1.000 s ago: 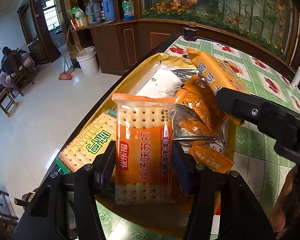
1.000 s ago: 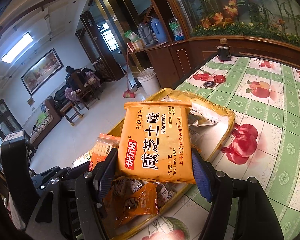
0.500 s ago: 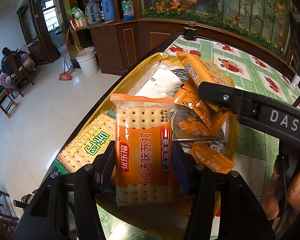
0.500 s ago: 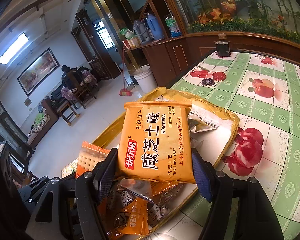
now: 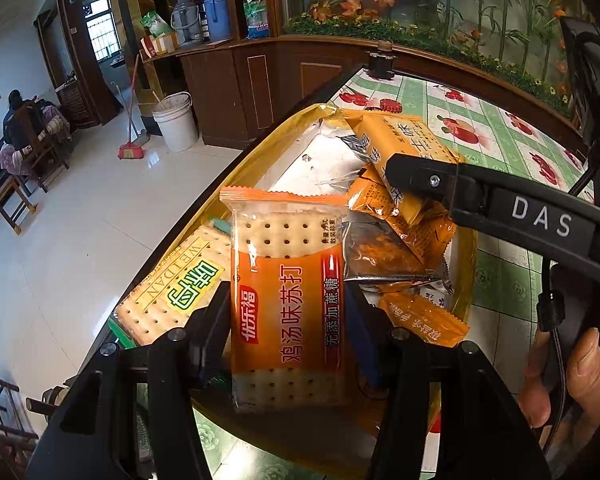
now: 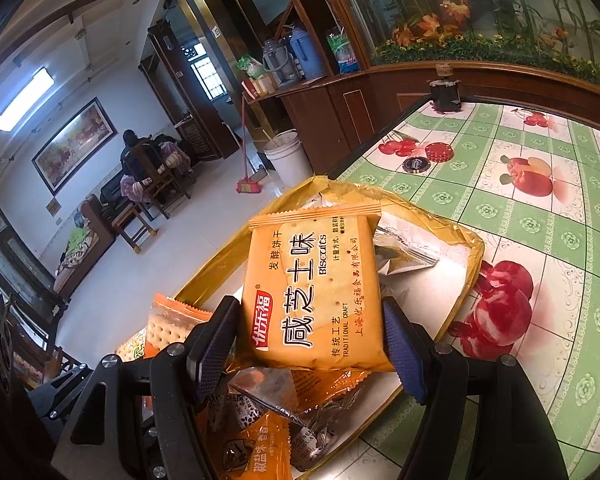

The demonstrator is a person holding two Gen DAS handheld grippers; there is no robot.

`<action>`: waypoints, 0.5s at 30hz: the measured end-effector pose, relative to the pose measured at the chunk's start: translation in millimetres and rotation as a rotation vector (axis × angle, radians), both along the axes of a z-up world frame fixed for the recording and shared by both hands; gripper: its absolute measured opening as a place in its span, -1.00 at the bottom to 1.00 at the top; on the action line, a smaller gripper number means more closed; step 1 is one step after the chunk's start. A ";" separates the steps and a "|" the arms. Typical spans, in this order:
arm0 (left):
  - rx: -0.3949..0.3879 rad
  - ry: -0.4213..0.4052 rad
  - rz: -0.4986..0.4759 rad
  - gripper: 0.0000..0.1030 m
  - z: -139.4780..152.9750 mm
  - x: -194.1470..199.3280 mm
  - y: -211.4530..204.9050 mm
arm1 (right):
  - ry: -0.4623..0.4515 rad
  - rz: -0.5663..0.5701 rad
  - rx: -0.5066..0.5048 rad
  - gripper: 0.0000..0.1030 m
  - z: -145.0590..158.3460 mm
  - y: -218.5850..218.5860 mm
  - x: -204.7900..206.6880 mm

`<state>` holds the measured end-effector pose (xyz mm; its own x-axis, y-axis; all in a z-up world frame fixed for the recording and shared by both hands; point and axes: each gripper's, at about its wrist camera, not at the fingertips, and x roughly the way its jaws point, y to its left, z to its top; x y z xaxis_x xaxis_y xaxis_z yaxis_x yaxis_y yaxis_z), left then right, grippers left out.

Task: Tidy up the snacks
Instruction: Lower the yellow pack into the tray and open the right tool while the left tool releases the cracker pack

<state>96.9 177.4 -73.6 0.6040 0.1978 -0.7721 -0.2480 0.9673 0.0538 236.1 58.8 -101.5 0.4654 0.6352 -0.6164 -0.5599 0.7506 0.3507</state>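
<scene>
In the left wrist view, the left claw [image 5: 288, 320] is clamped on a glossy orange cracker packet [image 5: 286, 280] with a clear window showing pale, dotted square crackers; the packet stands upright between the two black fingers, above a crinkly gold foil bag [image 5: 260, 160] spread on the desk [image 5: 496, 144]. Beside it lies a flat green-labelled cracker pack [image 5: 172, 288], with small crumpled orange sachets [image 5: 420, 318] to the right. In the right wrist view, the right claw [image 6: 312, 344] grips a smooth matte yellow-orange biscuit packet [image 6: 316, 288], square with crimped ends, held by its sides between ribbed pads over the same foil bag.
</scene>
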 end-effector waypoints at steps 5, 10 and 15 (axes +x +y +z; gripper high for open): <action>-0.001 0.000 0.001 0.04 -0.2 -0.2 0.3 | -0.026 0.005 -0.029 0.38 0.7 5.2 -2.2; -0.003 0.002 0.001 0.04 0.0 -0.3 0.5 | -0.045 0.008 -0.052 0.38 0.9 9.9 -3.8; -0.006 -0.001 0.015 0.06 3.7 -4.8 1.4 | -0.043 -0.007 -0.043 0.42 4.8 3.1 -7.3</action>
<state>92.0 178.8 -69.9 0.6017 0.2020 -0.7727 -0.2628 0.9637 0.0473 228.8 61.9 -96.7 0.4967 0.6052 -0.6221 -0.5682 0.7685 0.2940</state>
